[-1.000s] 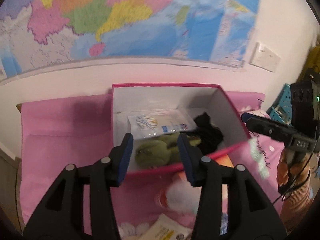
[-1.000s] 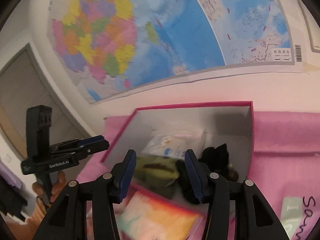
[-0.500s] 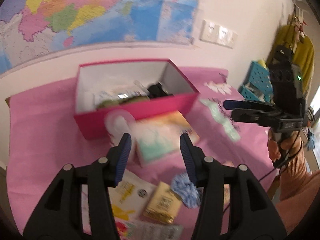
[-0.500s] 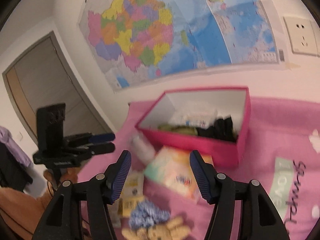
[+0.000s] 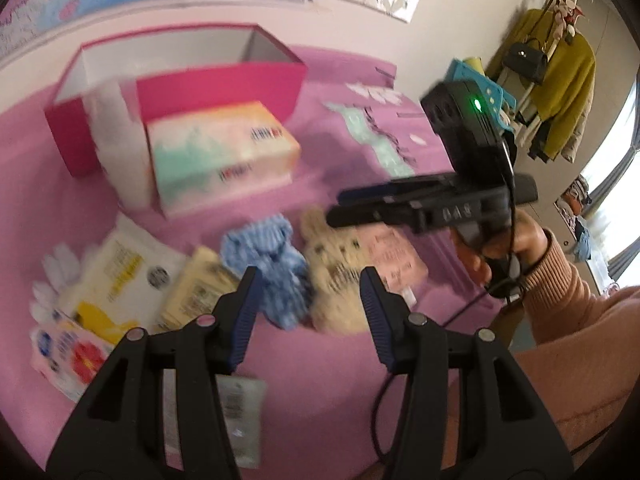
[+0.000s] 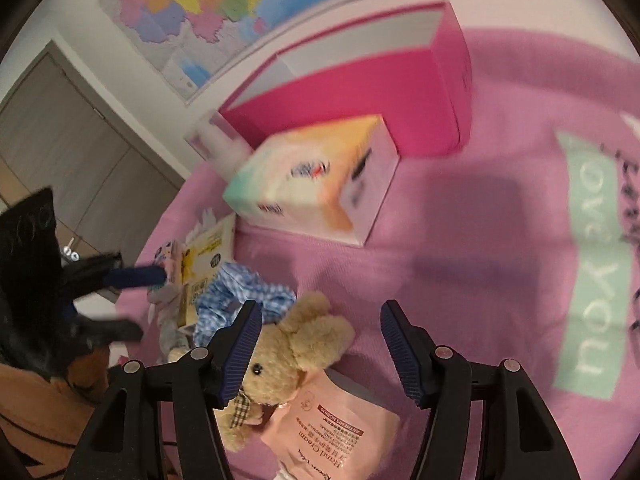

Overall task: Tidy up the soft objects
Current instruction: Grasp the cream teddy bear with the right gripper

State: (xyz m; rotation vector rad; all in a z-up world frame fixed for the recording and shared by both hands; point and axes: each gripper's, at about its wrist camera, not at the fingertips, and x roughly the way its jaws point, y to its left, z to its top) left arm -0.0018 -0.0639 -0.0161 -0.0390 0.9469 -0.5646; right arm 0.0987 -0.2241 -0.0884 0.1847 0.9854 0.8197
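Soft items lie on the pink cloth in front of the pink box (image 5: 216, 80) (image 6: 360, 84). A blue checked fabric piece (image 5: 268, 260) (image 6: 240, 292) lies beside a beige teddy bear (image 5: 336, 276) (image 6: 300, 348). My left gripper (image 5: 310, 312) hovers open above these two, with nothing between its fingers. In the right wrist view it shows at the left edge (image 6: 132, 302). My right gripper (image 6: 320, 344) is open over the teddy bear, whose head sits by the left finger (image 6: 244, 344) without being pinched. In the left wrist view it hangs above the bear (image 5: 352, 208).
A pastel tissue box (image 5: 216, 160) (image 6: 316, 184) and a white bottle (image 5: 116, 140) stand against the pink box's front. A pink hand cream sachet (image 6: 332, 432), a yellow wipes pack (image 5: 124, 276) and other packets lie nearby. A person's sleeve (image 5: 560, 300) is at the right.
Both grippers have drawn back from the pink box and dipped toward the items in front of it. The right jaws stand wider than a second ago.
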